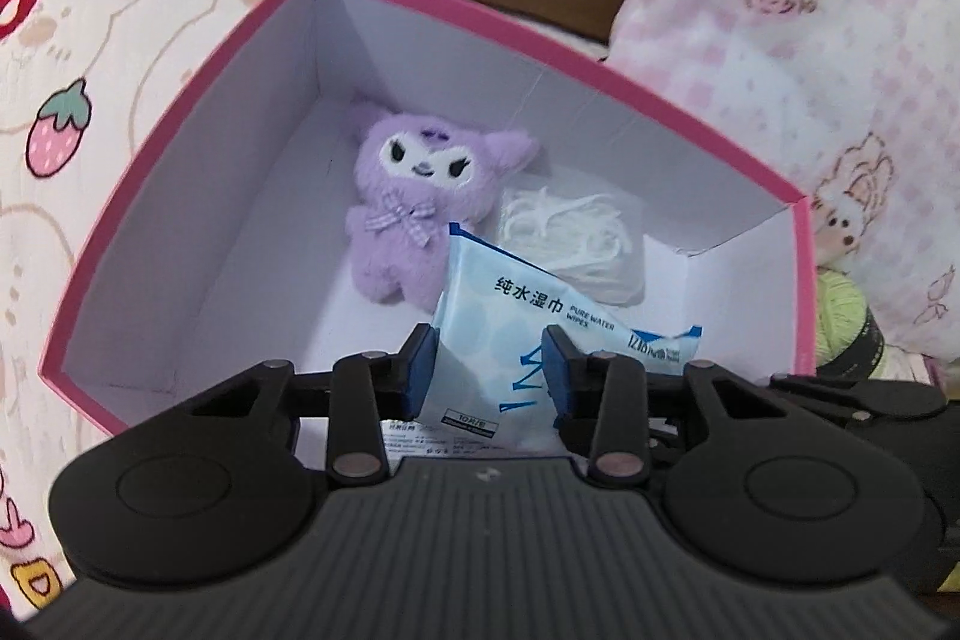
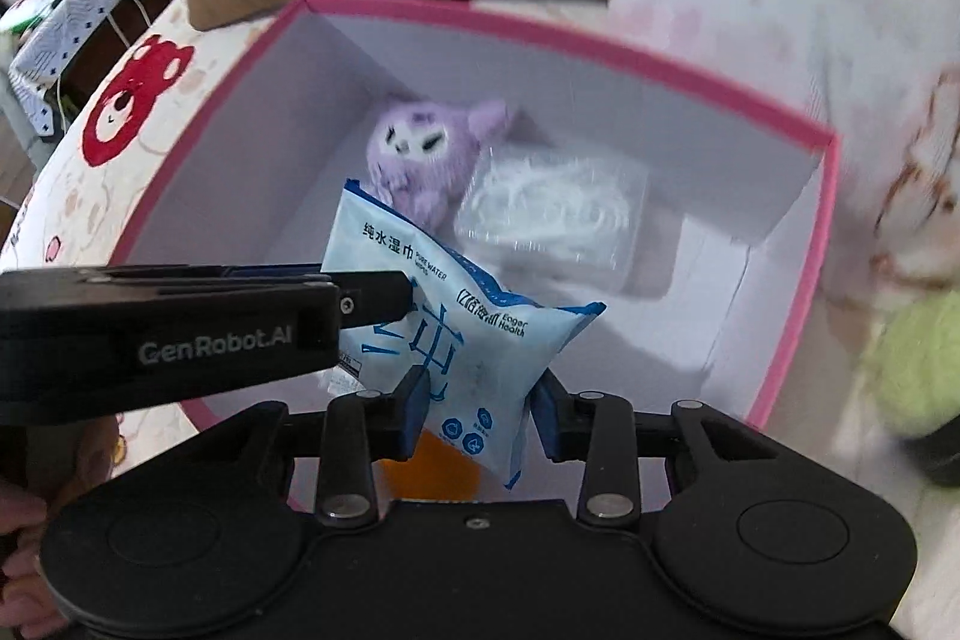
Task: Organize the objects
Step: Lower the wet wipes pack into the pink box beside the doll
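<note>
You are mid-placement: left gripper (image 1: pixel 487 364) and right gripper (image 2: pixel 480 403), jaws narrowed, both clamp the wipes pack (image 2: pixel 456 334) over the box (image 1: pixel 180 112). Next, lower, then release together.

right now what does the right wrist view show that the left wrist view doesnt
Only the right wrist view shows the left gripper from the side, a red bear print and an orange patch under the wipes pack.

Only the left shows a strawberry print.

Both show the pink box, purple plush, white string bag, and the pack between the right gripper pads.
</note>
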`<state>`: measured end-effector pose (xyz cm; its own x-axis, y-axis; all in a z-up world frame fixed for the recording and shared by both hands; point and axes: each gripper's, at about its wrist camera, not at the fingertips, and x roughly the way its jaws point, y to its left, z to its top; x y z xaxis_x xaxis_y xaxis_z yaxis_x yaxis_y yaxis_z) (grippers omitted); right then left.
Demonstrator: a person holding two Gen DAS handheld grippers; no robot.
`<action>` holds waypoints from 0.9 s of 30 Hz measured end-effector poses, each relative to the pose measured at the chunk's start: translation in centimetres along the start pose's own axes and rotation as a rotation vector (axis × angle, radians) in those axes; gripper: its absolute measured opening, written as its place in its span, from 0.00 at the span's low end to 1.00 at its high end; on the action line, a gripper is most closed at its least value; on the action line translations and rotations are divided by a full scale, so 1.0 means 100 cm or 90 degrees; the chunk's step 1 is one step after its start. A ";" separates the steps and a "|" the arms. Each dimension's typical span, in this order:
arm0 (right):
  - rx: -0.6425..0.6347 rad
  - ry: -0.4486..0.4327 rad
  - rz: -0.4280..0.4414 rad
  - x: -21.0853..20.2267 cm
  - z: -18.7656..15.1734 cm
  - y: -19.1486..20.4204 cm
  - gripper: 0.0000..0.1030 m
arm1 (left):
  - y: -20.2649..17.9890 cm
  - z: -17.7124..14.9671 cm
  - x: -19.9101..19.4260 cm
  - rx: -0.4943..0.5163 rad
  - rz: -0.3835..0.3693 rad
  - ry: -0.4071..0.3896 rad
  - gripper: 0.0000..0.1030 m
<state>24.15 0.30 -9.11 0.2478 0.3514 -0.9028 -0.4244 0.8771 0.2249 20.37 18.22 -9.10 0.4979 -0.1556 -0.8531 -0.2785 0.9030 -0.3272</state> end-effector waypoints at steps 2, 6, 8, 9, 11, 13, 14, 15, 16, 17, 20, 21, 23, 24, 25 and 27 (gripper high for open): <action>0.005 0.011 0.001 0.005 0.000 0.000 0.40 | 0.003 0.000 0.004 -0.009 -0.003 0.013 0.36; 0.012 0.028 -0.003 0.008 0.001 -0.002 0.40 | 0.010 0.002 0.015 -0.042 -0.011 0.032 0.36; 0.006 0.028 -0.019 0.010 0.001 0.001 0.40 | 0.010 0.001 0.019 -0.045 -0.010 0.030 0.36; 0.001 0.027 -0.027 0.011 0.002 0.003 0.42 | 0.010 0.000 0.020 -0.041 -0.008 0.027 0.36; -0.014 0.018 -0.043 0.012 0.001 0.006 0.42 | 0.005 -0.002 0.021 -0.006 0.000 0.016 0.32; -0.034 0.004 -0.068 0.013 -0.001 0.008 0.42 | 0.001 -0.002 0.023 0.009 0.007 0.009 0.30; -0.040 -0.001 -0.075 0.013 -0.002 0.009 0.42 | 0.000 -0.002 0.024 0.010 0.009 0.008 0.30; -0.046 -0.005 -0.082 0.013 -0.002 0.010 0.41 | -0.001 -0.002 0.025 0.010 0.012 0.008 0.30; -0.053 -0.009 -0.091 0.013 -0.003 0.011 0.40 | -0.001 -0.002 0.026 0.007 0.010 0.008 0.30; -0.067 -0.014 -0.108 0.013 -0.004 0.014 0.40 | -0.001 -0.001 0.027 0.000 0.009 0.007 0.30; -0.108 -0.040 -0.161 0.006 -0.007 0.021 0.38 | 0.001 -0.002 0.027 -0.014 0.019 0.006 0.30; -0.113 -0.044 -0.160 0.002 -0.008 0.021 0.40 | 0.002 -0.002 0.026 -0.015 0.017 0.005 0.30; -0.104 -0.060 -0.120 -0.012 -0.010 0.016 0.42 | 0.002 -0.003 0.020 -0.013 0.016 -0.002 0.30; -0.099 -0.063 -0.098 -0.018 -0.011 0.014 0.42 | 0.001 -0.003 0.017 -0.010 0.014 -0.007 0.30; -0.094 -0.065 -0.080 -0.024 -0.013 0.011 0.42 | 0.000 -0.004 0.014 -0.008 0.010 -0.010 0.30; -0.091 -0.073 -0.056 -0.034 -0.018 0.007 0.42 | -0.004 -0.006 0.006 -0.004 0.003 -0.016 0.30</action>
<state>21.44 -0.87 -6.58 0.3834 0.3177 -0.8672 -0.5139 0.8536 0.0855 20.33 17.54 -9.75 0.5169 -0.1416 -0.8443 -0.2864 0.9008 -0.3264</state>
